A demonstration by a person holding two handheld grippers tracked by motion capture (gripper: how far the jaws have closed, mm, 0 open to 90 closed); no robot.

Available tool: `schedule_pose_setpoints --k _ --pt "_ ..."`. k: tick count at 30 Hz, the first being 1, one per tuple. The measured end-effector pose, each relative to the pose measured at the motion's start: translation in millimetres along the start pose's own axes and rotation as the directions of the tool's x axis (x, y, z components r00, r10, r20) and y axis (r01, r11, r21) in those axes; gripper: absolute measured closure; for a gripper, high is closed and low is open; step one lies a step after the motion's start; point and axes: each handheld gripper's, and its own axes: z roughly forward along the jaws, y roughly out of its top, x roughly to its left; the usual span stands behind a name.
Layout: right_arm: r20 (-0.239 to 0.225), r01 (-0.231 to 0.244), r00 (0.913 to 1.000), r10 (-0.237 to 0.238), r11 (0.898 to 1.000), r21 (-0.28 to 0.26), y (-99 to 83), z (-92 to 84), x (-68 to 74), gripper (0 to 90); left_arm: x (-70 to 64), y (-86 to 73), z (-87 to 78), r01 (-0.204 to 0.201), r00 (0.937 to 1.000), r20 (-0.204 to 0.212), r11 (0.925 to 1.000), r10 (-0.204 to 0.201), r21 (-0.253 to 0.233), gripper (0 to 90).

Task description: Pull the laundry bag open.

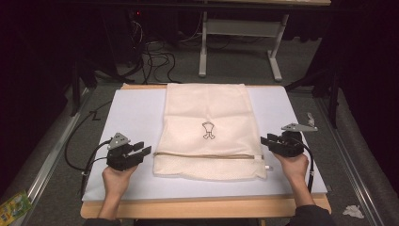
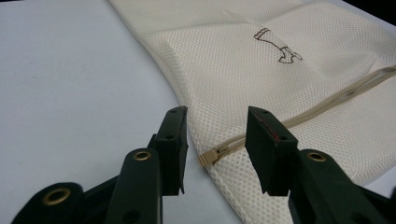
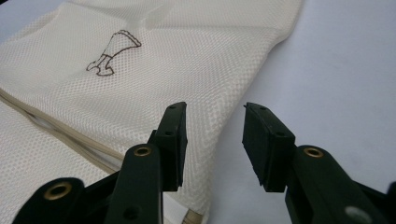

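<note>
Two grippers flank a cream mesh bag [image 1: 209, 129] that lies flat on the white bench [image 1: 127, 113]. The left gripper [image 1: 141, 150] sits just beside the bag's left edge, level with the zipper [image 1: 207, 155]; its jaws are spread with nothing between them, and the zipper's end [image 2: 210, 156] lies just beyond the gap. The right gripper [image 1: 268, 140] is just off the bag's right edge, near the same zipper line, jaws likewise apart and empty over the bag's border
</note>
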Motion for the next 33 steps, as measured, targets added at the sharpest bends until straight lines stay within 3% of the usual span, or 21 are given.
schedule_pose_setpoints --k 13,21,33 --pt "0.022 -0.039 0.999 0.04 0.998 -0.043 -4.6 -16.0 -16.2 59.8 9.1 1.3 -8.2 0.019 0.9996 -0.021 0.9994 -0.019 -0.028 58.3" --pt "0.038 -0.059 0.9975 0.06 0.997 -0.049 -8.3 -19.4 -23.2 59.8 16.1 -0.9 -14.0 0.032 0.9981 -0.052 0.9986 -0.034 -0.043 58.2" --pt "0.054 -0.086 0.9946 0.089 0.995 -0.054 -15.0 -25.0 -32.6 59.8 21.6 -1.0 -14.8 0.041 0.9969 -0.065 0.9978 -0.045 -0.053 57.7"
